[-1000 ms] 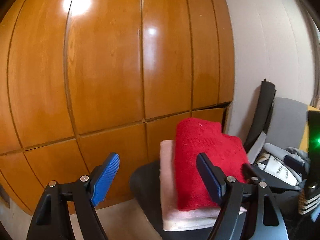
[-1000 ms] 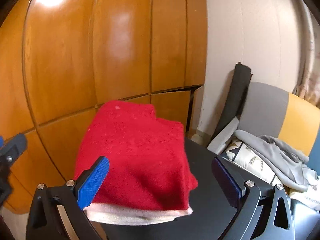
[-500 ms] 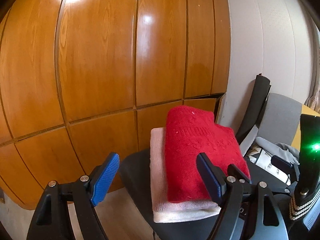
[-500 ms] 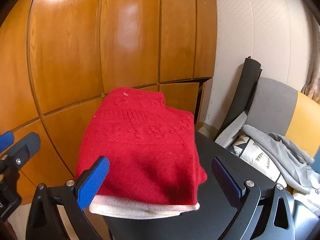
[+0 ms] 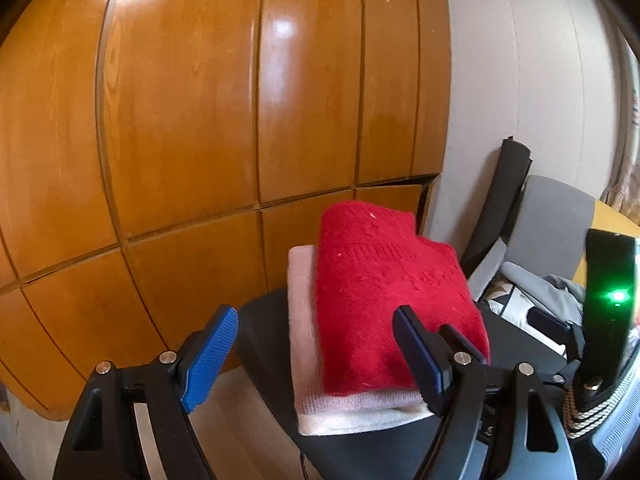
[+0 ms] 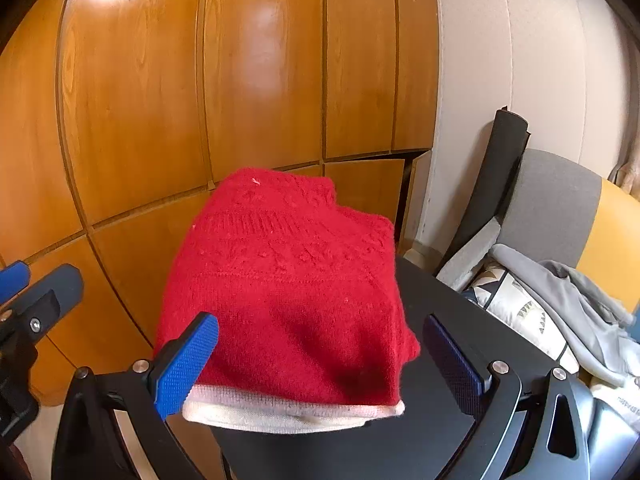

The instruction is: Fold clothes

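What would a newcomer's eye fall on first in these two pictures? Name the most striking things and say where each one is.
First comes the folded red sweater, lying on a folded pale pink garment on a black seat in the middle. Behind the stack, glossy orange wooden panels fill the left and centre of the background. In the foreground, the right gripper and the left gripper both stand open with blue pads, holding nothing.

Both wrist cameras look forward and slightly down, close above a black seat [image 5: 264,332], toward wooden cabinet doors [image 6: 260,80]. They share the red sweater [image 5: 384,292]: at one o'clock from the left, twelve from the right.
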`<action>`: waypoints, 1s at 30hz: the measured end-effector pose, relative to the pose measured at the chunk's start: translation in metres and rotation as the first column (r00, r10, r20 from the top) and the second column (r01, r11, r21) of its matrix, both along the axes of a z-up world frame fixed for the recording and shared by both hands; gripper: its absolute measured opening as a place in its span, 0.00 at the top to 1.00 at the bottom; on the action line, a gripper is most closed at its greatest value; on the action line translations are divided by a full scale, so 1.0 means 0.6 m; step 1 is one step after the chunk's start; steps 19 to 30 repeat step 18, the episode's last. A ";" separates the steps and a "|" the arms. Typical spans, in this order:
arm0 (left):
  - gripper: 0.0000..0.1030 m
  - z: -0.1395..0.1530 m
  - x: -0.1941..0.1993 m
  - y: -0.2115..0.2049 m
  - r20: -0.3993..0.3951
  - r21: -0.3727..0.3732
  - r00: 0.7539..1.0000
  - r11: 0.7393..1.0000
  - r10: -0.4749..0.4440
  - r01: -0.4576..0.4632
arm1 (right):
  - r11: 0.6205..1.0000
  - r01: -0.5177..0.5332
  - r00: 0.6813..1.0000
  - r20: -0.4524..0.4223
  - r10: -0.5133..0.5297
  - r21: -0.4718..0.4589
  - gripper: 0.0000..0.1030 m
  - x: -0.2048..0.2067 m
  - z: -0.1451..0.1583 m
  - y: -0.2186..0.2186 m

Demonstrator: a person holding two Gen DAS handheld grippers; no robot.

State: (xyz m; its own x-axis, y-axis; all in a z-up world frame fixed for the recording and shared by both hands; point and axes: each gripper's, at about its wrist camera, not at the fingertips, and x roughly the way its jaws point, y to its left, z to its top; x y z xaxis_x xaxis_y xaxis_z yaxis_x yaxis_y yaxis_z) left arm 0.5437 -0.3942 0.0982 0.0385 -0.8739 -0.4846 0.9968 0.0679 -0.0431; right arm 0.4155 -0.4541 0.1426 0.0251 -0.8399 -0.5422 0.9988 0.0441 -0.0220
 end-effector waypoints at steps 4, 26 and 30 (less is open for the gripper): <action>0.21 0.002 -0.003 0.014 0.023 -0.045 1.000 0.999 0.001 0.000 | 0.999 -0.023 1.000 0.006 0.023 0.027 0.00 0.003 -0.007 -0.007; 0.24 0.003 0.005 0.025 0.037 -0.048 0.999 0.999 0.027 -0.025 | 0.999 -0.022 1.000 0.009 0.022 0.030 0.00 0.002 -0.010 -0.008; 0.24 0.003 0.005 0.025 0.037 -0.048 0.999 0.999 0.027 -0.025 | 0.999 -0.022 1.000 0.009 0.022 0.030 0.00 0.002 -0.010 -0.008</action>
